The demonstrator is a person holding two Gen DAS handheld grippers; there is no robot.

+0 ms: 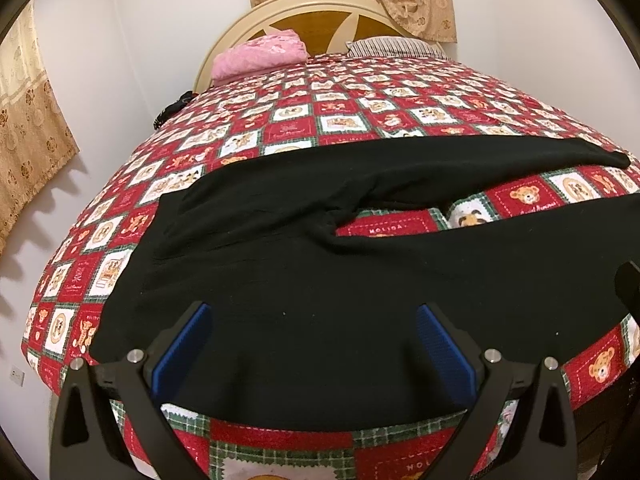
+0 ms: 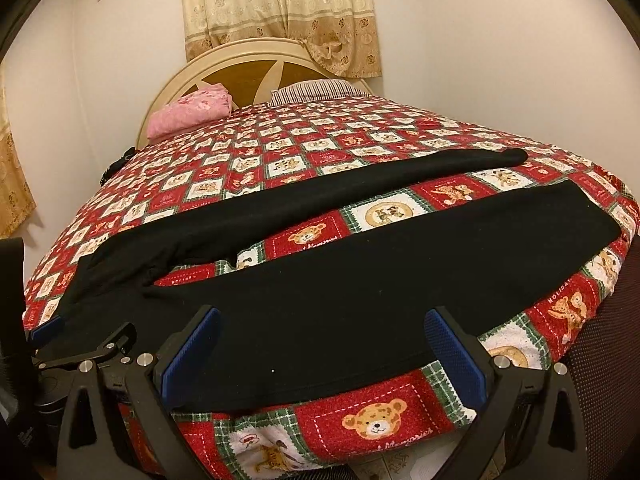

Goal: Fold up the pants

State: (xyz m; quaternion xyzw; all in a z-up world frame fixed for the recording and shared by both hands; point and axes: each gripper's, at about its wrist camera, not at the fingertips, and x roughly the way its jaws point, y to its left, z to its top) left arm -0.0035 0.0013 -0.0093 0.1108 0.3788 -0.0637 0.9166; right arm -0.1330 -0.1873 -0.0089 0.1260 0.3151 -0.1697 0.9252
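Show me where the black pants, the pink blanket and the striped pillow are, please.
black pants (image 1: 320, 280), left wrist view, on the wide seat area.
pink blanket (image 1: 260, 56), left wrist view, on its folded top.
striped pillow (image 2: 320, 90), right wrist view, on its front face.

Matt black cloth pants (image 1: 360, 288) lie over a printed, slightly fuzzy cotton bedspread (image 1: 288, 128). At twelve o'clock, a glossy wooden headboard (image 1: 316, 28); each gripper (image 2: 323, 356) shows ribbed blue rubbery pads (image 2: 188, 360), matt black plastic, and shiny metal bolts (image 2: 145, 359).
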